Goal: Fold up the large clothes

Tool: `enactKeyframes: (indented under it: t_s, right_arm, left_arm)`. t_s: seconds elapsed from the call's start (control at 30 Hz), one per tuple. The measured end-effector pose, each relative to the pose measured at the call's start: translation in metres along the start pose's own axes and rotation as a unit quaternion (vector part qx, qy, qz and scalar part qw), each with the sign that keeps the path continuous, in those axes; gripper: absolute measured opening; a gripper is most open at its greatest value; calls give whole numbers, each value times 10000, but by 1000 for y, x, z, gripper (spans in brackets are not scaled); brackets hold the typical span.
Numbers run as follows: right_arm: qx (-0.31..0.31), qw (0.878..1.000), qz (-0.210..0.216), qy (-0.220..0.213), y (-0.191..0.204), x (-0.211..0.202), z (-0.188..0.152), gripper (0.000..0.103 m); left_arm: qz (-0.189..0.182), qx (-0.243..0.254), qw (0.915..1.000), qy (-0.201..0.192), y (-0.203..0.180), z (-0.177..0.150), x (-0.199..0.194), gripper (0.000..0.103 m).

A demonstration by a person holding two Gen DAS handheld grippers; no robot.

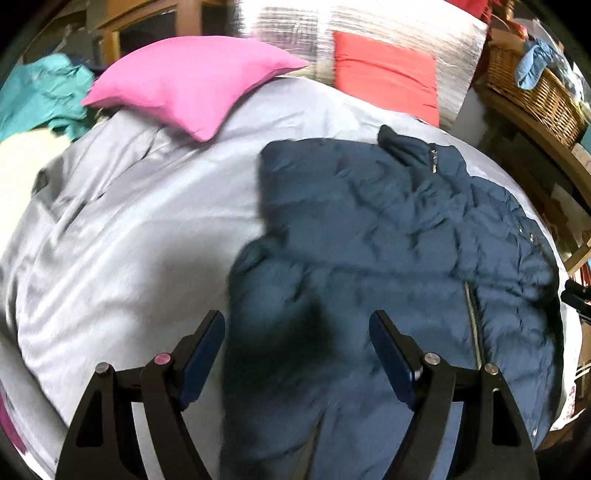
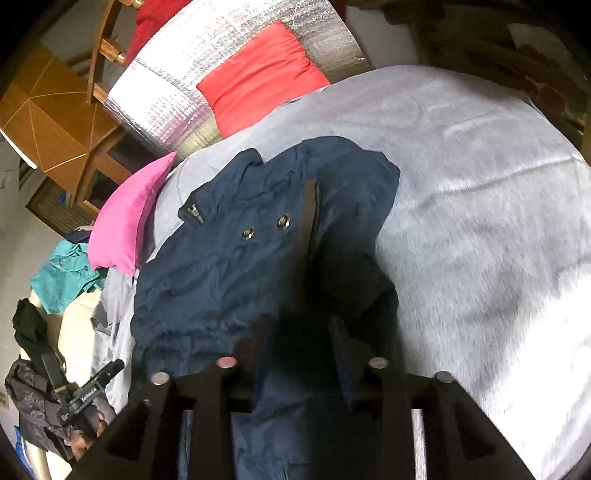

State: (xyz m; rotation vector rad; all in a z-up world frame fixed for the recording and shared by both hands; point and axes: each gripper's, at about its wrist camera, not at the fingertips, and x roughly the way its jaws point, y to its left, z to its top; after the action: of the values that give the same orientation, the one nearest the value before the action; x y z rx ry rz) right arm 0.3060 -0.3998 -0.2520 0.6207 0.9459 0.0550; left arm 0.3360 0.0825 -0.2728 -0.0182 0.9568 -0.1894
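A dark navy padded jacket (image 1: pixel 388 236) lies spread on a grey bedsheet (image 1: pixel 129 240), collar toward the far side, zip running down its right part. My left gripper (image 1: pixel 297 323) is open and empty, hovering over the jacket's near left part. In the right wrist view the jacket (image 2: pixel 236 266) shows two metal snaps and its collar. My right gripper (image 2: pixel 299 325) is open, its fingers low over dark jacket fabric, holding nothing that I can see. The left gripper also shows at the lower left of the right wrist view (image 2: pixel 110 369).
A pink pillow (image 1: pixel 192 88) and a red pillow (image 1: pixel 388 70) lie at the head of the bed against a silver foil panel (image 1: pixel 406 33). Teal clothing (image 1: pixel 40 96) is heaped at the left. A wicker basket (image 1: pixel 532 96) stands at the right. A wooden chair (image 2: pixel 59 122) stands beside the bed.
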Motion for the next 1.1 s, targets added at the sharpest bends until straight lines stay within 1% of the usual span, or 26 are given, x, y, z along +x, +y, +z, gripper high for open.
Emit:
enactKeyframes:
  t_s: [0.03,0.07,0.2,0.3,0.37,0.5,0.63,0.77,0.83,0.87,0.9,0.93,0.97,1.0,1.1]
  right_arm:
    - [-1,10000,17,-20,-1,-2,-3,62]
    - [-16,10000,35,-62,-1,-5,-8,64]
    - [-128,9998,115,-46,0,-13,-27,64]
    - [-105,9997,225,-52,-4,-23,-45,64]
    - [-113,9995,287,-100,-5,-30,-55,64]
    - [-29,9985,498,-242,-13,-49,-78,64]
    - [75,9972,672,-305,-20,-68,-106,65]
    - [65,9975,672,-226,-24,-77,-130,66]
    - [3,9981,586,-209,-23,-77,-135,66]
    - [-49,9987,473,-178,-21,-77,-139,66]
    - [-75,9993,351,-136,-20,-76,-141,66]
    - [-85,9997,199,-84,-20,-75,-144,66]
    - [-63,9998,158,-67,-21,-74,-145,66]
    - [2,9999,140,-53,-23,-74,-147,66]
    - [98,9998,92,-128,-27,-74,-145,66]
  left_arm:
    - [5,-52,10000,-1,7,-10,-5,81]
    - [15,-100,9999,-2,13,-19,-10,81]
    - [24,-279,9996,-14,35,-55,-32,81]
    - [-59,-314,9995,-73,45,-85,-50,81]
    - [-176,-235,9995,-65,47,-106,-60,81]
    - [-246,-68,9996,134,42,-140,-69,81]
    - [-402,-28,9991,141,38,-156,-76,81]
    - [-266,174,9995,93,28,-166,-80,81]
    - [-96,445,9989,137,17,-169,-79,81]
    - [106,576,9981,191,12,-170,-77,81]
    - [290,656,9971,255,9,-170,-74,81]
    - [384,694,9964,295,9,-171,-72,81]
    - [409,688,9963,309,10,-171,-71,81]
    - [353,631,9970,290,13,-171,-72,81]
    - [8,281,9995,158,23,-161,-77,81]
